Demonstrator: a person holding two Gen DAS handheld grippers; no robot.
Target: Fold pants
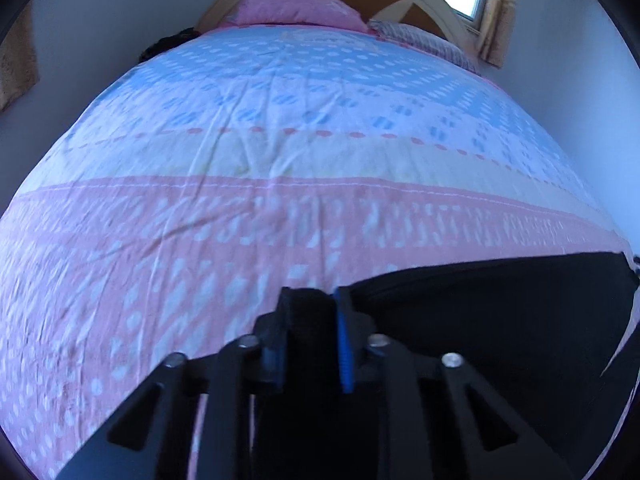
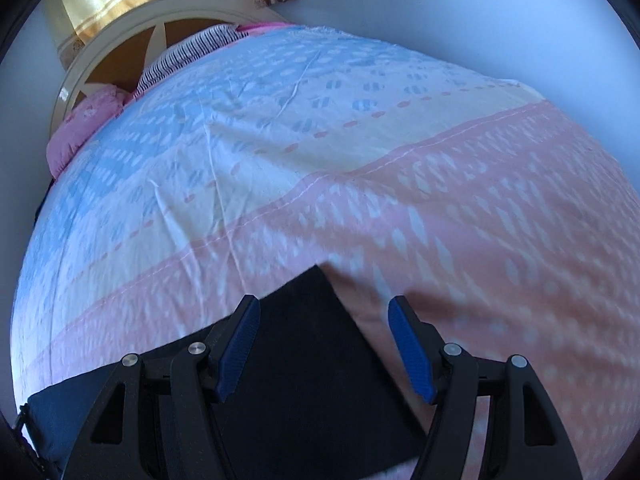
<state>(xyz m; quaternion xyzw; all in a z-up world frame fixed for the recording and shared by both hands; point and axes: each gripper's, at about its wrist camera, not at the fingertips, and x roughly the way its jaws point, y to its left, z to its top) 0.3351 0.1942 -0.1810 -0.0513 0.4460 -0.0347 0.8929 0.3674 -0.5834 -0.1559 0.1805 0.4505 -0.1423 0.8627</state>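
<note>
Dark pants point(image 1: 500, 320) lie near the foot of a bed and stretch to the right in the left wrist view. My left gripper point(image 1: 310, 300) is shut on a corner of the pants and pinches black cloth between its blue pads. In the right wrist view the pants point(image 2: 316, 380) lie flat under my right gripper point(image 2: 320, 316), with one corner pointing up the bed. The right gripper is open, its blue pads point(image 2: 408, 344) wide apart, hovering over the cloth and holding nothing.
The bedspread point(image 1: 280, 160) is pink near me, then yellow, then blue further up. A pink pillow point(image 1: 296, 10) and a striped pillow point(image 1: 424, 40) lie by the curved headboard point(image 2: 132, 20). A window with curtains point(image 1: 496, 12) is behind it. Walls flank the bed.
</note>
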